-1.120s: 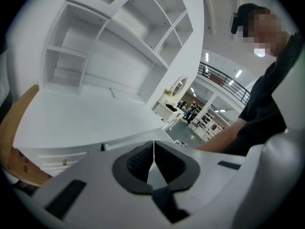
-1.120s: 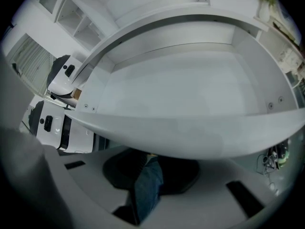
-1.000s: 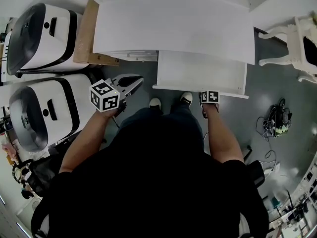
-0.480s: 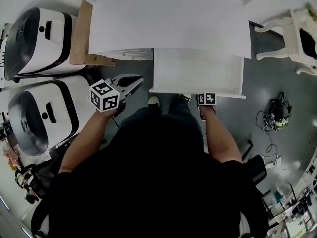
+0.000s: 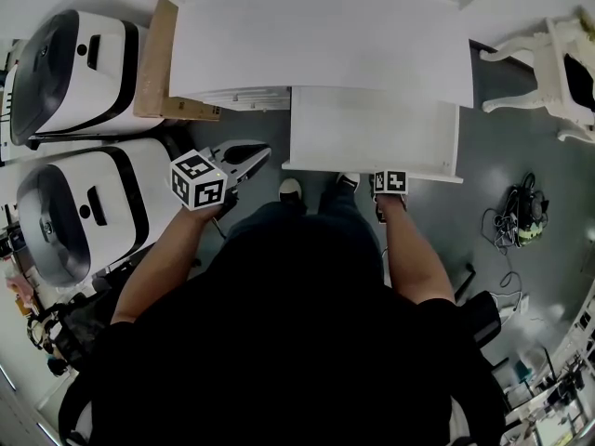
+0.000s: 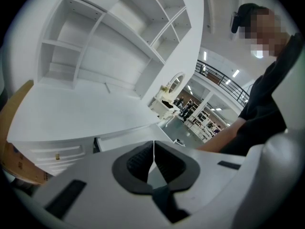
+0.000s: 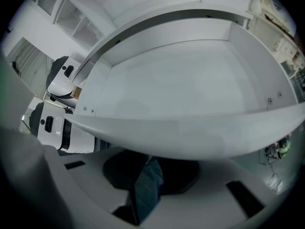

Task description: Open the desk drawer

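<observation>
**White drawer pulled out from desk**

The drawer (image 5: 372,128) stood open below the desk (image 5: 316,45), just ahead of the person. The right gripper (image 5: 390,186) clasped its front panel, jaws partway apart. The left gripper (image 5: 253,153) hovered beside it, jaws closed on nothing.

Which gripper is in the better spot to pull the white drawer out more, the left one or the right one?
Right. The right gripper sits at the front edge of the drawer, so it could probably pull from there. The left gripper is shut, off beside the drawer.
</observation>
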The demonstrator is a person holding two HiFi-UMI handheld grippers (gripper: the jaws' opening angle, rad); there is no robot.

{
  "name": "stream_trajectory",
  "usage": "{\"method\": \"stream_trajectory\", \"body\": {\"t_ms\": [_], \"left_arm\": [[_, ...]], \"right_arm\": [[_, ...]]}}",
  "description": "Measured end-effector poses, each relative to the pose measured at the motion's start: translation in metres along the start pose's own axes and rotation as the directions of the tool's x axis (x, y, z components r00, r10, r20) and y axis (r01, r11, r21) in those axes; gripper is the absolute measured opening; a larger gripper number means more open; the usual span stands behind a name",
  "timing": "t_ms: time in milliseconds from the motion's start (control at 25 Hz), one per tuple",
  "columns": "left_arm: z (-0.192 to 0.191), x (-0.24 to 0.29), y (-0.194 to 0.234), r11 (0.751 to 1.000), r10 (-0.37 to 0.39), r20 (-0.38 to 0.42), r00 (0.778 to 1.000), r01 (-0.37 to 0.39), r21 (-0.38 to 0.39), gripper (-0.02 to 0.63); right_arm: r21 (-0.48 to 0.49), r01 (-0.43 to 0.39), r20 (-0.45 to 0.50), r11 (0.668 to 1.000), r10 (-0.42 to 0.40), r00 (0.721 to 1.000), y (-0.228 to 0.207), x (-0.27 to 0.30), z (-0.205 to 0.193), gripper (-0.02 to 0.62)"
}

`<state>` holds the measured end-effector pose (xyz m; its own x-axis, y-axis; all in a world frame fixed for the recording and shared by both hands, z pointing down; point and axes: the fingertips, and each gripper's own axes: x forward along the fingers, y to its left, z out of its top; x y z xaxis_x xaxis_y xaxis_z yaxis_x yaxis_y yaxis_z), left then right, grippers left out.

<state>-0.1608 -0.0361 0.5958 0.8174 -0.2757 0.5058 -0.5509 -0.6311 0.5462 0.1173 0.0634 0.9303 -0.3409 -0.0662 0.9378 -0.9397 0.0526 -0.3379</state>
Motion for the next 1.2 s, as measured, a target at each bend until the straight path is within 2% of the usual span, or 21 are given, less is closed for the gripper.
{"method": "stream_trajectory", "body": {"t_ms": [240, 520, 960, 1200], "left_arm": [[-0.004, -0.007, -0.001, 1.000, 0.016, 0.009, 1.000, -0.016, -0.002, 0.014], [-0.003, -0.013, -0.009, 1.000, 0.019, 0.028, 0.999, -0.019, 0.002, 0.014], [0.009, -0.019, -0.015, 1.000, 0.000, 0.090, 0.996, -0.002, 0.024, 0.014], [0.019, -0.021, -0.023, 0.998, -0.035, 0.124, 0.992, 0.029, 0.048, 0.014]], "right_arm": [[0.003, -0.006, 0.011, 1.000, 0.006, 1.000, 0.000, 0.000, 0.002, 0.069], [0.053, -0.010, 0.018, 0.999, 0.009, 1.000, -0.002, -0.003, -0.002, 0.080], [0.060, -0.033, 0.138, 0.998, 0.024, 0.990, -0.015, -0.054, -0.014, 0.084], [0.062, -0.029, 0.235, 0.998, 0.014, 0.972, -0.013, -0.095, -0.013, 0.080]]}}
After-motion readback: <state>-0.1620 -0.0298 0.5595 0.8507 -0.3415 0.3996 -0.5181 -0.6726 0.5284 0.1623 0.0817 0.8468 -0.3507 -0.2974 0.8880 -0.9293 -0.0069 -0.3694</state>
